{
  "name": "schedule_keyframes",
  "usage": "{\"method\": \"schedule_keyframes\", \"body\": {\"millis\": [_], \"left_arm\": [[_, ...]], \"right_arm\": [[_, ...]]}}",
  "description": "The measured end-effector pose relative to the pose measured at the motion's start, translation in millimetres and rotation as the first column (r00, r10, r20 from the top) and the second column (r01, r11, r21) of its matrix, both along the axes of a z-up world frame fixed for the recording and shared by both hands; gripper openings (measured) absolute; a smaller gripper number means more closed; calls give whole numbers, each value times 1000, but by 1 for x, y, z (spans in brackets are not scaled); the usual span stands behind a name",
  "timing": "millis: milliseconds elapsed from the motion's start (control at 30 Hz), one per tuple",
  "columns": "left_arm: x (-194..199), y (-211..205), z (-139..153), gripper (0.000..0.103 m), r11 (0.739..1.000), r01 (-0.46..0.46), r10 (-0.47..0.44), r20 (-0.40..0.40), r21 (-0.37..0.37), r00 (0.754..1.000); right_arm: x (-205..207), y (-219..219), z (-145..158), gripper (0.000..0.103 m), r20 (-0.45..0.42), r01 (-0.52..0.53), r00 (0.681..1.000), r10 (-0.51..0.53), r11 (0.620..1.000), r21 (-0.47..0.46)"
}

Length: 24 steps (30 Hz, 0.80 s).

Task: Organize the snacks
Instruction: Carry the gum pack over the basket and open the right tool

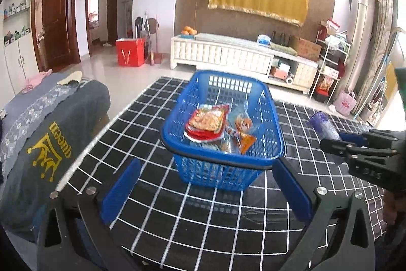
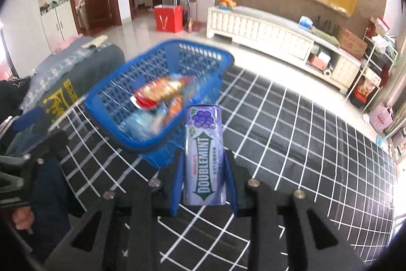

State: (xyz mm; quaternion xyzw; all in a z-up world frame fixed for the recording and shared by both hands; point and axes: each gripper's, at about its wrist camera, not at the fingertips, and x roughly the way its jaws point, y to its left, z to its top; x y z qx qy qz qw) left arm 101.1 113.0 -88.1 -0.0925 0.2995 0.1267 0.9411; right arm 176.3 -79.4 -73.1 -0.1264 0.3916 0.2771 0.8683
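A blue plastic basket stands on the black checked tablecloth, holding a red snack packet and an orange cartoon packet. My left gripper is open just in front of the basket, its blue pads either side of the near wall. My right gripper is shut on a purple Doublemint gum bottle, held in the air right of the basket. The left wrist view shows that gum bottle and the right gripper at the basket's right.
A grey cushion with a yellow crown print borders the table on the left. Beyond the table are a white low cabinet, a red bag on the floor and a wire rack at right.
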Motion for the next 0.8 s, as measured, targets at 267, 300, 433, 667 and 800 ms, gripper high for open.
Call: {"method": "schedule_keyframes", "body": {"millis": [267,300,433,667,800], "left_arm": [[-3,23,21,103,999,35,-36,43,30,998],[-1,29,22,103,999,37,-38,43,38,998],[3,49,20,103,999,36,-37,36,27,999],[18,77,7,103,999,32,-32,9,-23,999],[33,86,-2,103,998,39,-40,-9,-48,999]], "right_arm": [[-1,23,26,35,28,-23,999,22,999,38],[0,28,27,35,26,-26,999,25,999,39],[9,51,26,35,15,-46,999,45,999,30],[35,93,9,35,-49,-65,997,65,998,-12],[50,105,-4,35,-87,-59,995,55,997,-41]]}}
